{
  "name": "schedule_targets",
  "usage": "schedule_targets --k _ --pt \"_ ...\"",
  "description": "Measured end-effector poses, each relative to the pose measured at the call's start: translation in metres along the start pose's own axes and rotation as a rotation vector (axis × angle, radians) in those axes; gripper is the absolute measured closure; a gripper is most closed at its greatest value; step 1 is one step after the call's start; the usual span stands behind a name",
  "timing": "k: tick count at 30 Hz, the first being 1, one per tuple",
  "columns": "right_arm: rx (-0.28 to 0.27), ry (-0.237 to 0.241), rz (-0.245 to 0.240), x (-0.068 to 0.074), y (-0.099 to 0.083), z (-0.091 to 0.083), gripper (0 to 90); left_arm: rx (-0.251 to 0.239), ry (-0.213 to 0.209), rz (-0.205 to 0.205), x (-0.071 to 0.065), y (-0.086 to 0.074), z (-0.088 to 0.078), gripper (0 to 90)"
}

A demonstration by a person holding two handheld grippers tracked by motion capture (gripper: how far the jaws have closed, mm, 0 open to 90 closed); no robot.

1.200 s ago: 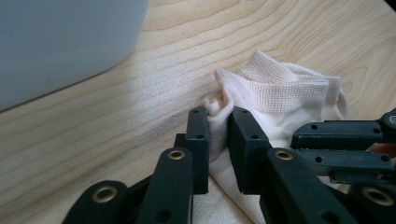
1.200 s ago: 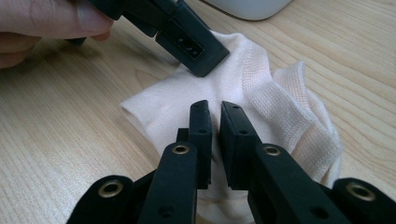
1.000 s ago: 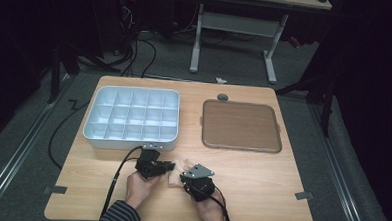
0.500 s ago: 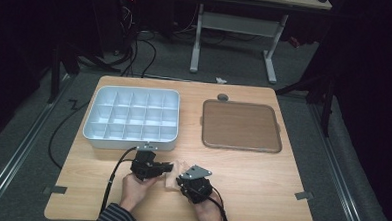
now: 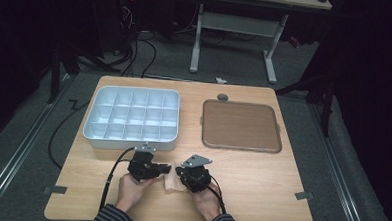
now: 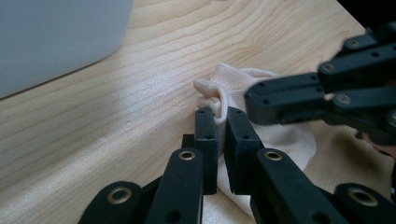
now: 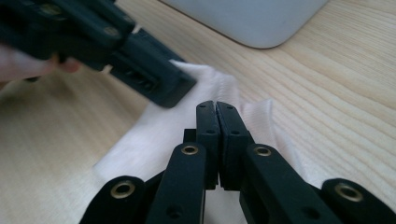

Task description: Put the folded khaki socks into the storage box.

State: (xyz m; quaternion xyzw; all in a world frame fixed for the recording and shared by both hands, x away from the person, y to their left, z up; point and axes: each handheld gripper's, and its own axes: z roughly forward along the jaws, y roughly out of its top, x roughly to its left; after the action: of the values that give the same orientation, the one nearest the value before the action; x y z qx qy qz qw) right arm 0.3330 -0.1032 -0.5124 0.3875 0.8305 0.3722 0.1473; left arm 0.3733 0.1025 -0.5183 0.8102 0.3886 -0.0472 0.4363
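A small white cloth point(image 5: 171, 182) is seen lying on the table point(image 5: 260, 193) near its front edge, at about 6 o'clock from the compartment tray point(image 5: 132, 118) and at 8 o'clock from the brown mat point(image 5: 241, 126). The left tongs point(image 5: 162, 169) are brought in from 9 o'clock and are clamped on a bunched fold of the cloth, as shown in the left gripper view point(image 6: 219, 135). The right tongs point(image 5: 180, 174), brought in from 3 o'clock, have just been closing; in the right gripper view point(image 7: 216, 126) their jaws are pressed together over the cloth point(image 7: 154, 140), and whether fabric is pinched between them cannot be told. The two tongs are set just beside each other above the cloth.
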Motion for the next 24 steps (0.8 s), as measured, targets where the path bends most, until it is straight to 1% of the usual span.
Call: schedule_targets --k 4,5,9,13,15,22,24 --pt "0.009 -0.014 0.004 -0.004 0.002 0.005 89.1 0.003 -0.003 0.003 0.000 0.000 -0.001 84.9" --pt "0.022 -0.018 0.003 -0.004 0.002 0.007 89.1 0.002 -0.004 0.004 0.000 -0.001 -0.002 84.9" --pt "0.046 -0.028 -0.014 -0.002 0.001 0.012 89.7 -0.011 -0.009 -0.002 0.001 -0.002 -0.002 84.7" --pt "0.045 -0.014 -0.008 -0.002 0.000 0.013 90.0 -0.034 -0.019 0.002 -0.002 -0.001 -0.005 84.7" --pt "0.039 -0.013 -0.019 0.002 0.000 0.014 90.0 -0.045 -0.018 0.006 -0.002 -0.001 -0.007 84.8" --pt "0.037 0.001 -0.023 0.007 0.002 0.017 90.0 -0.082 -0.022 0.014 -0.004 -0.001 -0.013 85.3" --pt "0.032 0.004 -0.026 0.009 0.003 0.019 90.0 -0.094 -0.024 0.009 -0.003 -0.001 -0.014 85.6"
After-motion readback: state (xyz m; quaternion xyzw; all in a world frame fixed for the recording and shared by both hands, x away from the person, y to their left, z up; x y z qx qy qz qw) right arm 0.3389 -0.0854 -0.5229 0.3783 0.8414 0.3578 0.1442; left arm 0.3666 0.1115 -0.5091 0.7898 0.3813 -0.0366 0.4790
